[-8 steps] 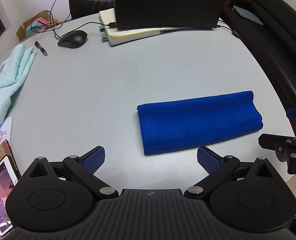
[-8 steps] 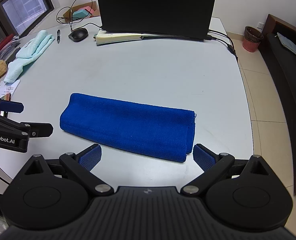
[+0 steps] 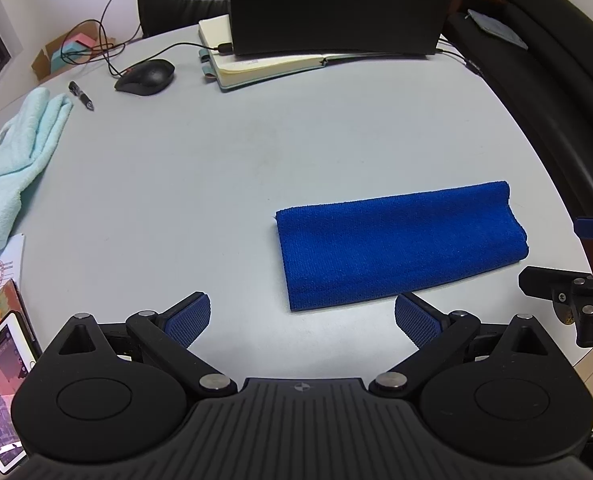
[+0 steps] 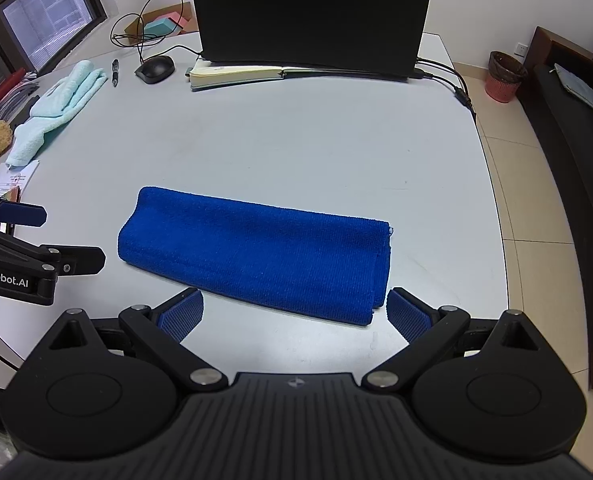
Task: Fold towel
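The blue towel [image 4: 256, 258] lies on the grey table [image 4: 296, 140] as a long, narrow, layered strip, so at least one fold looks done; I'd judge a crosswise fold is left. The left gripper [image 3: 302, 318] and right gripper [image 4: 294, 314] hover near it, jaws spread wide, holding nothing.

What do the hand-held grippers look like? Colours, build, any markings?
Both match. The left hand-held gripper and right hand-held gripper are matte black, with a ribbed centre body, round side housings, silver pivot pins, and angled fingers tipped with blue textured pads. White "enRobot.AI" lettering shows on the left one. No cables or sleeves visible.
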